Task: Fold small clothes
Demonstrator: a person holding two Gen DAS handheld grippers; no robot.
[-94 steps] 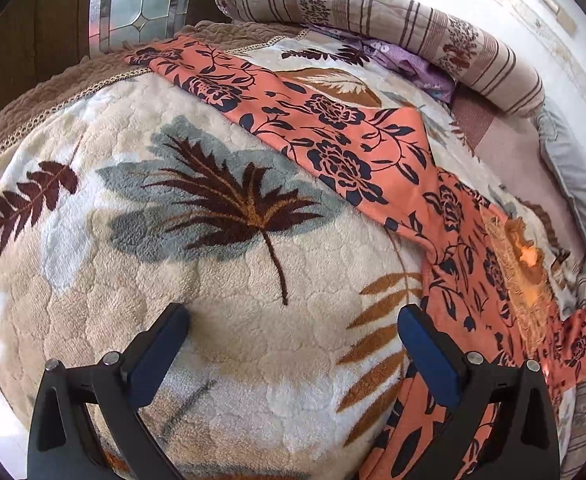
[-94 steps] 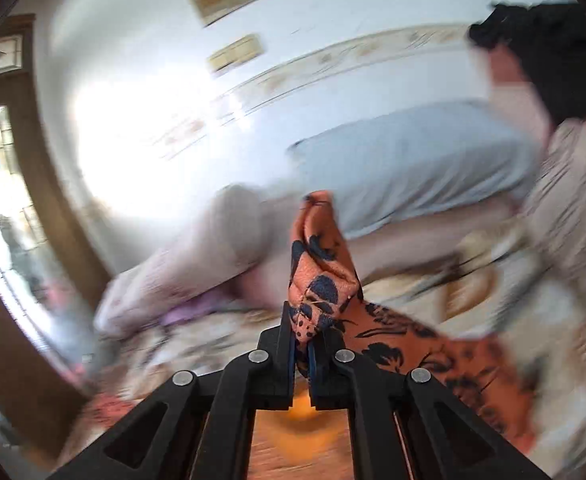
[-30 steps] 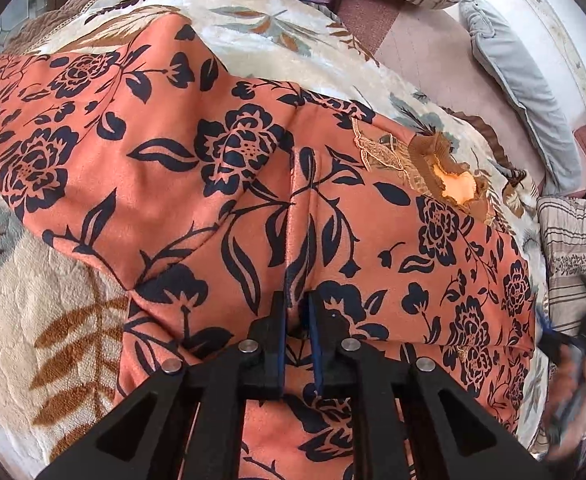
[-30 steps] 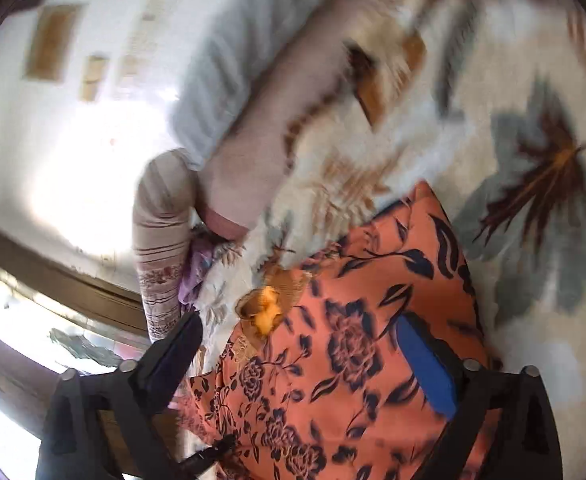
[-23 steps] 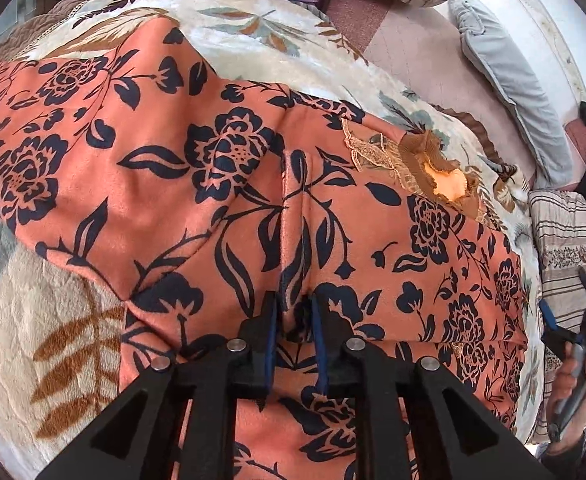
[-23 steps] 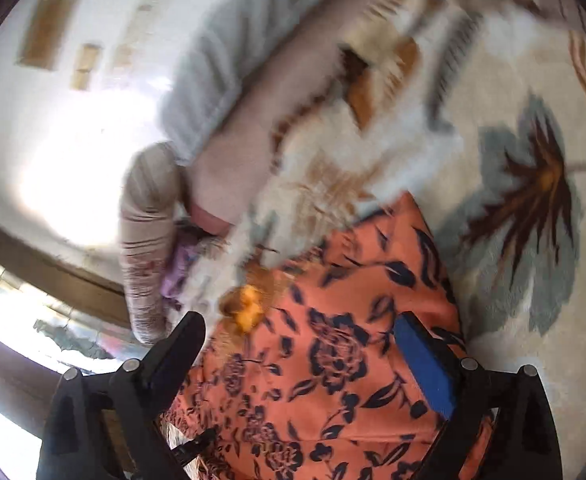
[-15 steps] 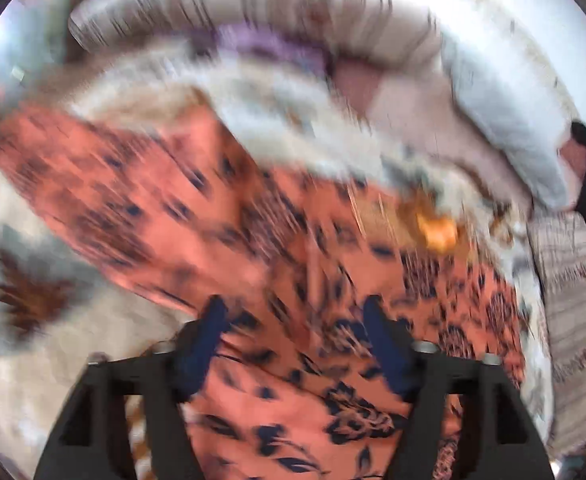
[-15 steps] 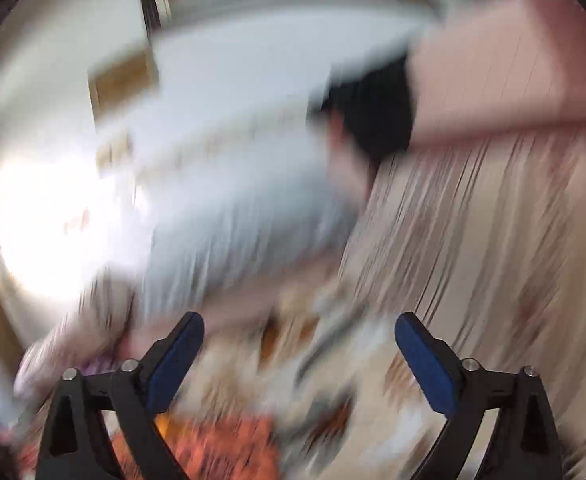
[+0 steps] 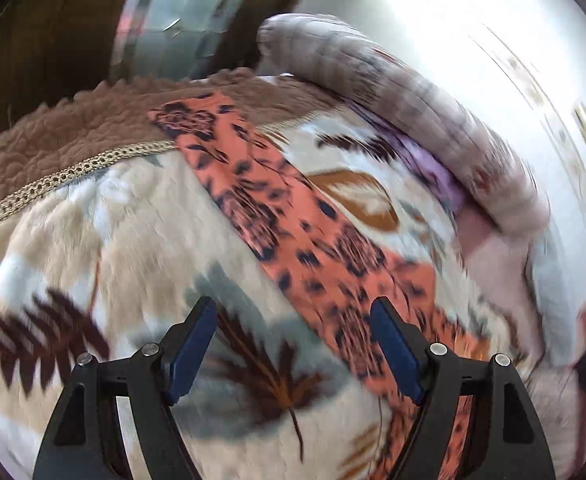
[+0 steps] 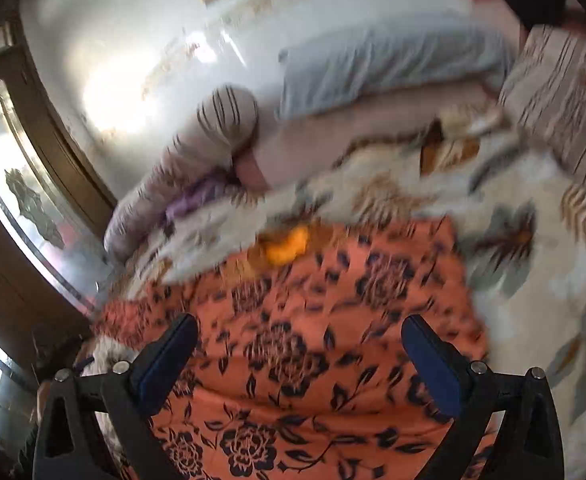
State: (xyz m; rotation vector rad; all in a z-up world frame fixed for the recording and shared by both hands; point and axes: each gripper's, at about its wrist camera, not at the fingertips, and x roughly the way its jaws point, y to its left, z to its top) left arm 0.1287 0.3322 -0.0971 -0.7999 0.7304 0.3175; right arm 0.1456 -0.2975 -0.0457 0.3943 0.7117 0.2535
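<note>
A cream leaf-patterned blanket (image 9: 125, 216) covers the bed, with a striped bolster (image 9: 393, 92) and grey pillow (image 10: 385, 64) along the wall. The orange floral garment (image 10: 313, 344) lies spread on the blanket. The right gripper (image 10: 299, 356) hovers over it, jaws wide, holding nothing. The left gripper (image 9: 293, 344) hangs beside the garment's narrow end, equally wide and empty.
</note>
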